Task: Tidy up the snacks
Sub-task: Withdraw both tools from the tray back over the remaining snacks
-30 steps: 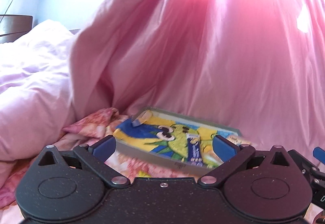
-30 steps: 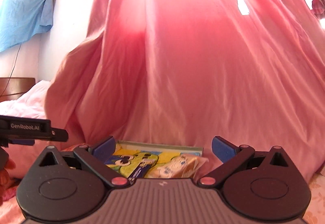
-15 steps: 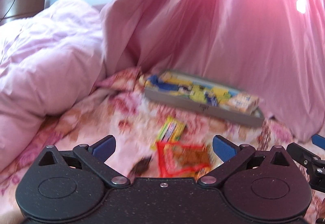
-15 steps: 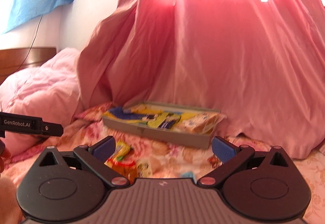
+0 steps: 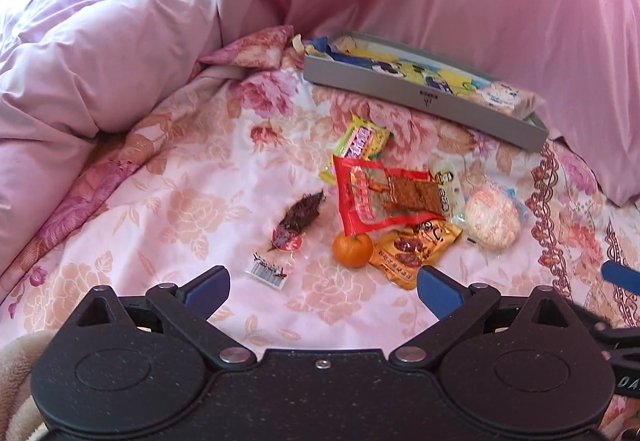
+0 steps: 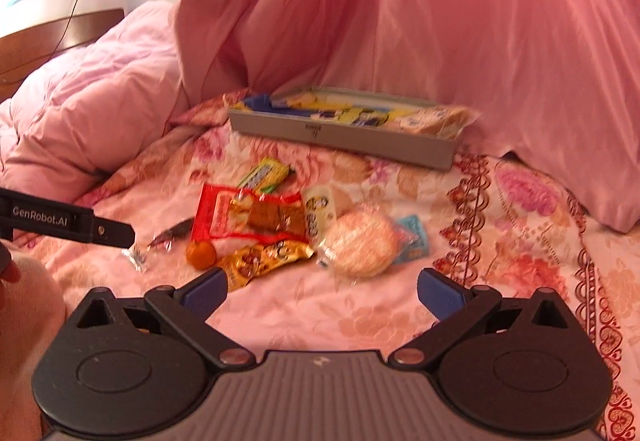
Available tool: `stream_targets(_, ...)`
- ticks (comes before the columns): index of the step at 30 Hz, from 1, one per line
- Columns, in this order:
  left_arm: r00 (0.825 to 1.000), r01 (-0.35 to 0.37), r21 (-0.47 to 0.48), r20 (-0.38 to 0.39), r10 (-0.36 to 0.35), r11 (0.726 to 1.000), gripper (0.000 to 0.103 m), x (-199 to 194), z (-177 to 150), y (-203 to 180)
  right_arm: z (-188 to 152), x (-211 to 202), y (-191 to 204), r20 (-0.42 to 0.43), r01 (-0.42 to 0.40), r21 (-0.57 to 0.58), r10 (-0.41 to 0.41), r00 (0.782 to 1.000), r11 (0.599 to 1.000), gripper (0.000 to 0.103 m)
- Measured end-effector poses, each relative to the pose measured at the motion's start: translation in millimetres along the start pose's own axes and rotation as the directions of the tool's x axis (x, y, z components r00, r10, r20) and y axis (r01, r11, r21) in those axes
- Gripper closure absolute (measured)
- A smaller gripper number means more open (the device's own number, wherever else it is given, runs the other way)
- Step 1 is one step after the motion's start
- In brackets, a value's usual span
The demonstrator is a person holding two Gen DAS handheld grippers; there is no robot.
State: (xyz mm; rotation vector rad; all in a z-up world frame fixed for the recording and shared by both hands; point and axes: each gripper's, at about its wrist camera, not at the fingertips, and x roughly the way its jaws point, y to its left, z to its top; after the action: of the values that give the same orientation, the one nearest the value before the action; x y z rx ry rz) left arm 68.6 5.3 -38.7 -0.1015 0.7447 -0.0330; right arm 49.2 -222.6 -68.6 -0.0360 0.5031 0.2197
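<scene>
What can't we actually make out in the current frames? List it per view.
- Tray contents: both views show it edge-on; the near wall hides how many packs lie inside. The right wrist view is also motion-blurred there.
- Gold packet: the left wrist view has it partly under the red packet; its print is too small to read.
- Blue item: mostly hidden behind the round rice cake in the right wrist view.

Right gripper (image 6: 322, 291) open over floral bedspread (image 6: 520, 241); snack pile mid-bed: orange (image 6: 200, 253), red packet (image 6: 248, 217), gold packet (image 6: 264, 259), round rice cake (image 6: 360, 244); grey tray (image 6: 340, 139) with packets at far edge against pink curtain (image 6: 440, 21)
</scene>
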Motion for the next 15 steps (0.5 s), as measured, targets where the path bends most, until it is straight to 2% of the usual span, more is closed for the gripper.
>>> stream_targets(9, 0.999, 0.013, 0.027, -0.04, -0.012, 1.0, 0.004, 21.7, 3.7, -5.1, -6.2, 16.3, 3.7, -0.077, -0.028, -0.005, 0.028, 0.997, 1.0, 0.0)
stream_targets(15, 0.998, 0.029, 0.007, -0.054, -0.028, 1.0, 0.005, 43.8, 11.0, -5.6, -3.6, 28.4, 5.2, -0.108, -0.041, -0.009, 0.04, 0.993, 0.999, 0.0)
